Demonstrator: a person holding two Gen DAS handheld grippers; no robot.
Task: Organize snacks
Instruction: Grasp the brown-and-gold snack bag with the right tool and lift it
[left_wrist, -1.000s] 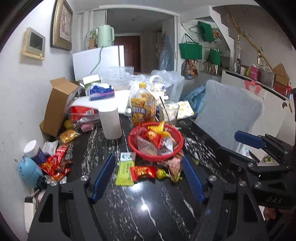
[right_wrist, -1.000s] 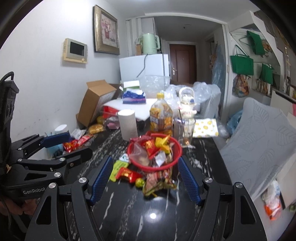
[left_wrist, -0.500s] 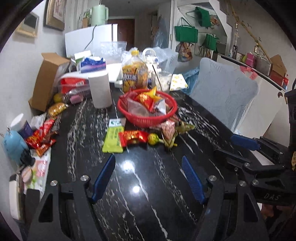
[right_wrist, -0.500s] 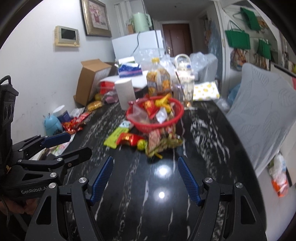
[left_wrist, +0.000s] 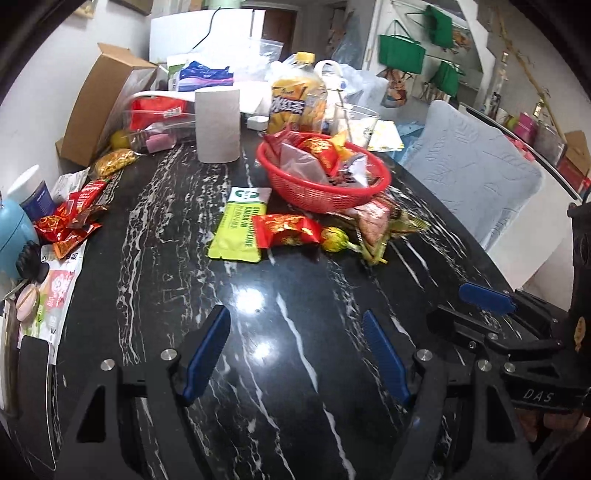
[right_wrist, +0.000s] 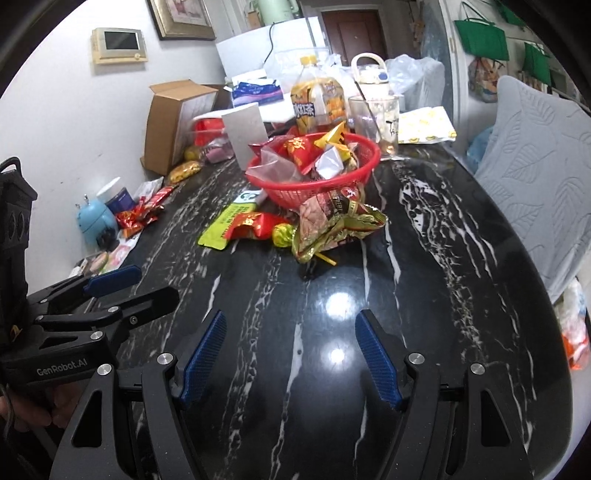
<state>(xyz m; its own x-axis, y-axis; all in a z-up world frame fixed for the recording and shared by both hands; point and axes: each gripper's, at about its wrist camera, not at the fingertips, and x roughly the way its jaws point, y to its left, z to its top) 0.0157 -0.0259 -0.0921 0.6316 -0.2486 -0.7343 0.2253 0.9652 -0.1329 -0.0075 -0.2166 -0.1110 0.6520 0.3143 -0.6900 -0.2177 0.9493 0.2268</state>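
Two grippers of mine hang above the black marble table (left_wrist: 295, 369), both with blue fingers spread wide and nothing between them: my left gripper (left_wrist: 295, 354) low over the near edge, my right gripper (right_wrist: 290, 356) beside it, each visible at the margin of the other's view. Largest of the containers is the brown cardboard box (right_wrist: 173, 125), tipped on its side against the wall, its inside turned so I cannot see any contents. Next comes the red mesh basket (left_wrist: 325, 190), heaped with snack packets in red, yellow, silver and clear wrap; which packet is which I cannot sort out in the pile. Behind it stands a yellow-capped drink bottle (left_wrist: 297, 96), a clear glass (right_wrist: 373, 118) with a thin stick in it, and a paper roll (left_wrist: 217, 125). Touching the basket's near side, loose on the table, lie a lime-green sachet (left_wrist: 238, 229), a red packet (left_wrist: 286, 229) overlapping it, a small yellow-wrapped candy (left_wrist: 334, 240), and a crumpled gold-green wrapper (right_wrist: 332, 229). More red packets (left_wrist: 70, 218) sit well apart at the left edge, near a blue round gadget (right_wrist: 94, 221) that my left view cuts off. Print on the sachet is too blurred to read.
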